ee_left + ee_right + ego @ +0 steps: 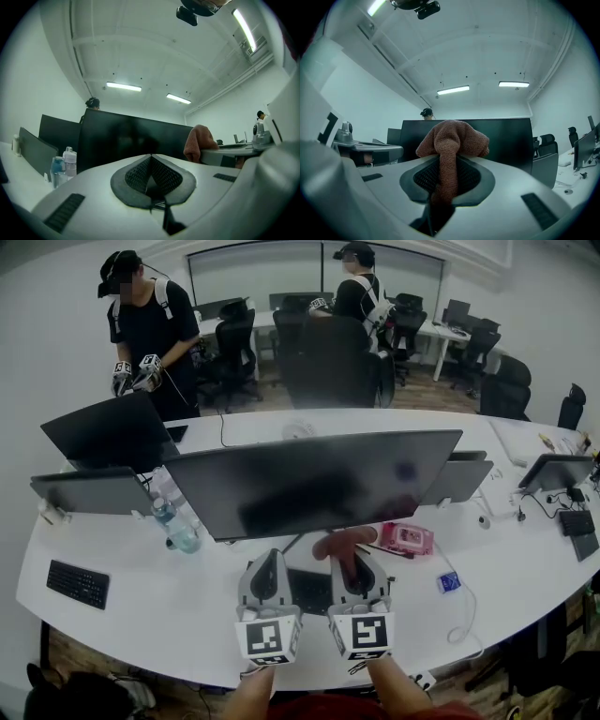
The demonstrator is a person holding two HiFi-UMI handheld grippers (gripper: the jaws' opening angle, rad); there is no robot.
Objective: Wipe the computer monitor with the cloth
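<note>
My right gripper [354,563]: jaws clamped on brown cloth [339,542], just below the monitor [319,479]. My left gripper [269,566]: jaws together, empty. Table [178,610]: bottle [178,526], pink box [406,538], keyboard [309,589] between my grippers.

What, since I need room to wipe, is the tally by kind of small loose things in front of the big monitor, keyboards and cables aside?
Cloth: 1
Bottles: 2
Pink box: 1
Small blue item: 1
Total: 5
</note>
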